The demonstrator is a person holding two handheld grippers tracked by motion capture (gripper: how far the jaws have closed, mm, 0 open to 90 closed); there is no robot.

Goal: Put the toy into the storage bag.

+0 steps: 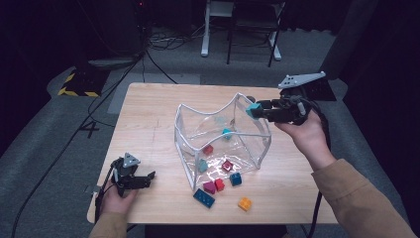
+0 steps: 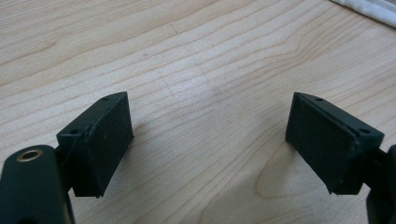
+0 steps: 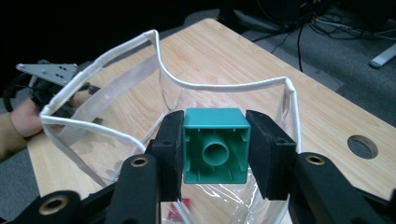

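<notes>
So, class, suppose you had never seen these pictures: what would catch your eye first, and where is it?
First, the clear bag with white edging, standing open in the middle of the wooden table, some blocks visible through its walls. Next, the teal block clamped in the right gripper at the bag's right rim. Then the bright loose blocks at the table's near edge, such as the orange block and the blue block.
</notes>
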